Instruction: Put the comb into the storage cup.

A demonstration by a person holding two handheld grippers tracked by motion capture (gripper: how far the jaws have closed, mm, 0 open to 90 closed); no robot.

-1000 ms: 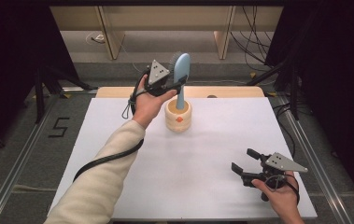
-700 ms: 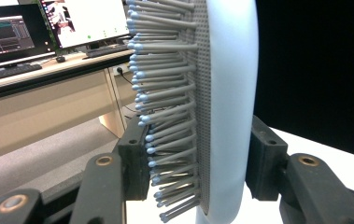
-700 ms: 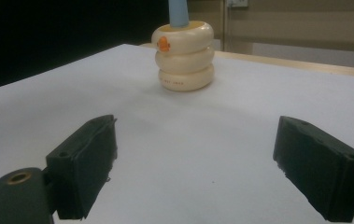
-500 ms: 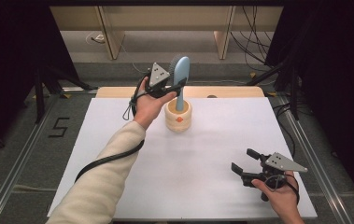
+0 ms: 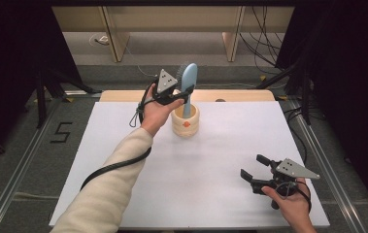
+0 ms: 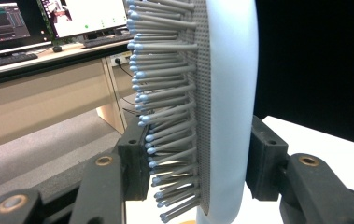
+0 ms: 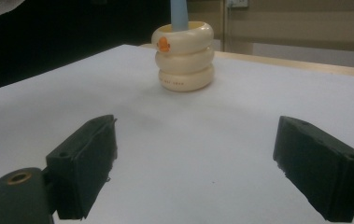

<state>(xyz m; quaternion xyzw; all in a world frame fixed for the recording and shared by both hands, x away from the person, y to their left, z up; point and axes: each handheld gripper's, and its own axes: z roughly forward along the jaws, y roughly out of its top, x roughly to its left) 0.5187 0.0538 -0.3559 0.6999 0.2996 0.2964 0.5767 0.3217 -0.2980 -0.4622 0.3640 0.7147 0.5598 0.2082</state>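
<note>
- High view: the left hand-held gripper (image 5: 185, 93) is up at the far side of the white counter (image 5: 123, 145), closed around a light blue hairbrush (image 5: 189, 83). The brush stands upright with its handle down inside a cream ringed cup (image 5: 185, 122) that has a small orange mark on its side. The bristles face toward the gripper. The right hand-held gripper (image 5: 255, 171) sits low near the front right corner, well apart from the cup, with its jaws spread and nothing between them.
- Left gripper view: the two black jaws press on the brush (image 6: 221, 93) from both sides, one against the bristle tips and one against the smooth back. The grip sits low on the brush head. Behind it I can see a desk with monitors (image 6: 48, 18).
- Right gripper view: the jaws stand wide apart over bare counter (image 7: 212, 158). The cup (image 7: 184, 56) is farther off, and the blue handle (image 7: 179, 11) rises from its mouth.
- My read: the step in hand is either seating the brush in the cup or lifting it out; I cannot tell which. If seating, the next move calls for letting go gently and drawing back sideways without catching the bristles. If lifting, it calls for a straight upward pull, since the light cup might tip or come along.
</note>
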